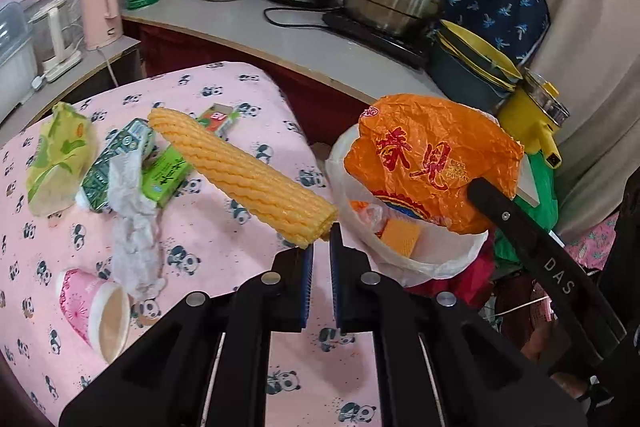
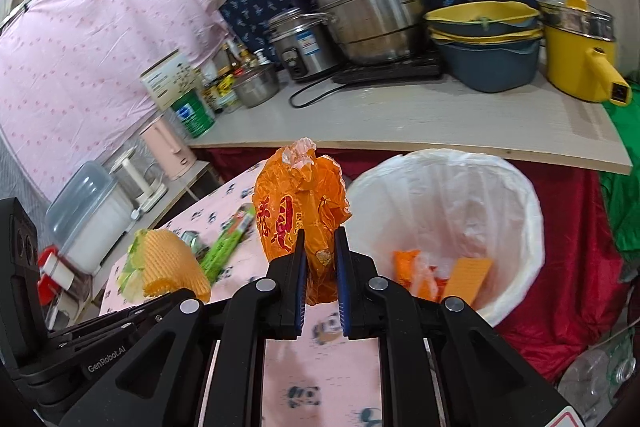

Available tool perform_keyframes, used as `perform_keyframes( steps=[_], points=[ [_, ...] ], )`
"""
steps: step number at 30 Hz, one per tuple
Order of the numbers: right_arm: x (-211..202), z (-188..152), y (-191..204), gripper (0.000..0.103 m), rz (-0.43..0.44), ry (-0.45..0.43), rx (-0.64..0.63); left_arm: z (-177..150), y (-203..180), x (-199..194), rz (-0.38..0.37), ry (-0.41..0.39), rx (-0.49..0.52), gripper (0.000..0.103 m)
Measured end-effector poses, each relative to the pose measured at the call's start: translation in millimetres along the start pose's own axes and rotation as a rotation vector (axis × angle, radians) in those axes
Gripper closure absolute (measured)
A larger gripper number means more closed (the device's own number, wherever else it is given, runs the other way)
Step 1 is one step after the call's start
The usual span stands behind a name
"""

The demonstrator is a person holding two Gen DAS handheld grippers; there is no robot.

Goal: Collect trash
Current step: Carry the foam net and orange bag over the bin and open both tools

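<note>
My left gripper (image 1: 322, 241) is shut on the end of a yellow foam net sleeve (image 1: 244, 163), held above the pink panda table. My right gripper (image 2: 320, 247) is shut on a crumpled orange plastic bag (image 2: 300, 203), beside the rim of the white-lined trash bin (image 2: 516, 211). In the left wrist view the orange bag (image 1: 432, 159) hangs over the bin (image 1: 400, 255), which holds orange scraps. On the table lie a green carton (image 1: 166, 175), a crumpled tissue (image 1: 132, 227), a pink paper cup (image 1: 96, 307) on its side and a yellow-green wrapper (image 1: 60, 151).
A counter (image 2: 400, 119) behind the table carries a steel stockpot (image 2: 368, 19), rice cooker (image 2: 300, 43), stacked basins (image 2: 484, 39) and a yellow pot (image 2: 580, 55). A pink kettle (image 1: 100, 11) stands at the left. Red cloth hangs under the counter.
</note>
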State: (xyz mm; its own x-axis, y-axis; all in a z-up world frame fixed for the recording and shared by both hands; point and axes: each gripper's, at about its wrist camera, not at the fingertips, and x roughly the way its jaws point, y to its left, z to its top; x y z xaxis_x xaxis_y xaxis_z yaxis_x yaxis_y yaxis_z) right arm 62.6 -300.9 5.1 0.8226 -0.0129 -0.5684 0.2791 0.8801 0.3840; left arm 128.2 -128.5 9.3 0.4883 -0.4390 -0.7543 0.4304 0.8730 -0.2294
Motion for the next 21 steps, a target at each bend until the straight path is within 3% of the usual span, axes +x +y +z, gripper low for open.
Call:
perform_keyframes(
  steps=[9, 14, 21],
  points=[
    [-14, 6, -71, 0.091, -0.101, -0.037, 0.102, 8, -68, 44, -0.115, 0.056, 0.145, 0.095],
    [-16, 5, -101, 0.091, -0.148, -0.044, 0.145, 11, -93, 69, -0.175, 0.096, 0.179, 0.095],
    [-10, 4, -123, 0.090, -0.178, -0.039, 0.175, 14, -106, 101, -0.202, 0.149, 0.194, 0.093]
  ],
)
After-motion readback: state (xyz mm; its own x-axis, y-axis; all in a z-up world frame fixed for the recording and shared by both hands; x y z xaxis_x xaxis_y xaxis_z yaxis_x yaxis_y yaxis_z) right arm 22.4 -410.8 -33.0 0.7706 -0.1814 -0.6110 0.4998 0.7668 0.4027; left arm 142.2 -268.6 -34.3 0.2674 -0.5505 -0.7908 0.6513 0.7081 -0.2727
